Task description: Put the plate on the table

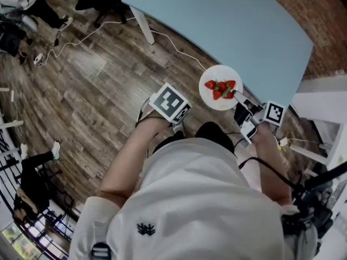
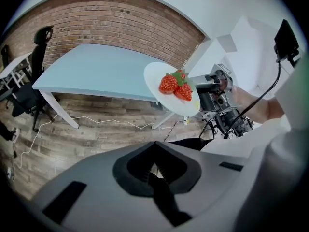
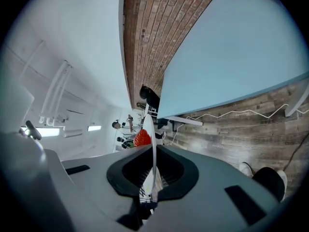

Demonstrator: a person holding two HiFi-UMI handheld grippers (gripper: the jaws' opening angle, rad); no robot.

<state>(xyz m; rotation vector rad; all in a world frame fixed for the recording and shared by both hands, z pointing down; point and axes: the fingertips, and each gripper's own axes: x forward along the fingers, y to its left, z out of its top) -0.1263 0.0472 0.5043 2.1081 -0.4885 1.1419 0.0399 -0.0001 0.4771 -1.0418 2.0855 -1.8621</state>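
A white plate (image 1: 208, 98) with several strawberries (image 1: 220, 89) is held in the air, just off the near edge of the light blue table (image 1: 233, 26). My right gripper (image 1: 239, 99) is shut on the plate's near rim. In the right gripper view the plate (image 3: 153, 144) shows edge-on between the jaws, with one strawberry (image 3: 141, 138) beside it. My left gripper (image 1: 174, 108) hangs to the plate's left, over the floor, shut and holding nothing. The left gripper view shows the plate (image 2: 158, 77), its strawberries (image 2: 175, 85) and the table (image 2: 96, 71) beyond.
A white cable (image 1: 97, 34) trails across the wooden floor past a white table leg (image 1: 142, 26). White shelving (image 1: 325, 107) stands at the right. A brick wall (image 2: 120, 28) runs behind the table. Chairs and a person's legs (image 1: 32, 161) are at the left.
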